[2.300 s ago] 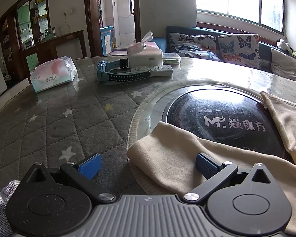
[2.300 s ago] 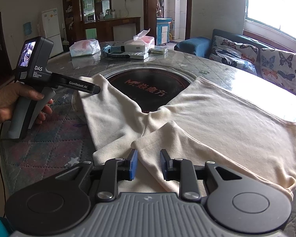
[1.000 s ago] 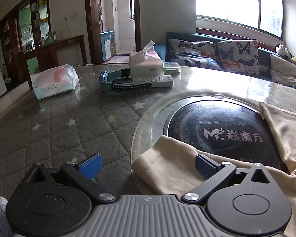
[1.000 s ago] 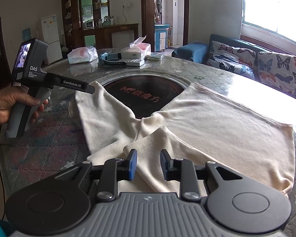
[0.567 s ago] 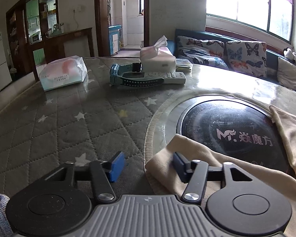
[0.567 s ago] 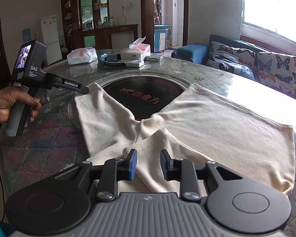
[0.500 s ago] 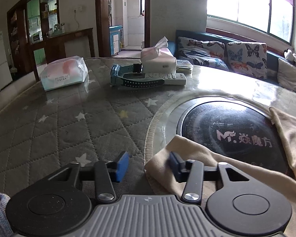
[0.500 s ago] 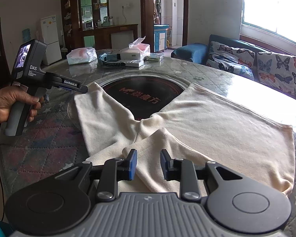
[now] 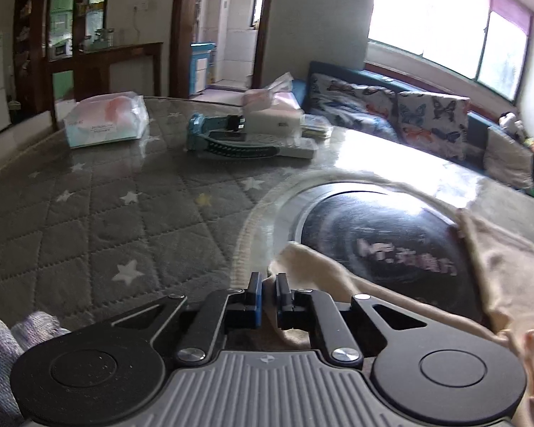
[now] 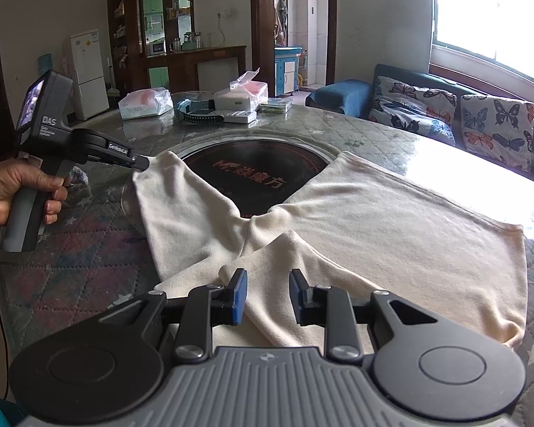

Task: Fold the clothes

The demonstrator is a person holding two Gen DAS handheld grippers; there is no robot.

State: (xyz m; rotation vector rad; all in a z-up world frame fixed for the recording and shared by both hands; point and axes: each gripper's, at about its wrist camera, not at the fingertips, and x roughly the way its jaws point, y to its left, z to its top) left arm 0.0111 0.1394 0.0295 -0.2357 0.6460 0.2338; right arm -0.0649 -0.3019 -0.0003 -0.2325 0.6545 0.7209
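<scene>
A cream garment (image 10: 391, 220) lies spread on the quilted table, two long parts meeting in a V over the black round plate (image 10: 252, 163). My left gripper (image 9: 268, 279) is shut on the end corner of its left part (image 9: 338, 281), and the cloth bunches between the blue pads. The right wrist view shows that same gripper (image 10: 140, 163) pinching the corner, held by a person's hand (image 10: 14, 188). My right gripper (image 10: 268, 284) hovers over the near folded flap with its jaws a little apart. Cloth shows under the gap, not pressed.
At the table's far side lie a wrapped tissue pack (image 10: 144, 103), a tissue box (image 10: 240, 94), a remote with a blue watch (image 9: 238, 142) and a small tin (image 10: 276, 105). A sofa with butterfly cushions (image 10: 445, 110) runs under the window on the right.
The left jaws have gone from wide open to shut on the garment's corner, and that gripper has rolled a little. The right gripper has stayed still.
</scene>
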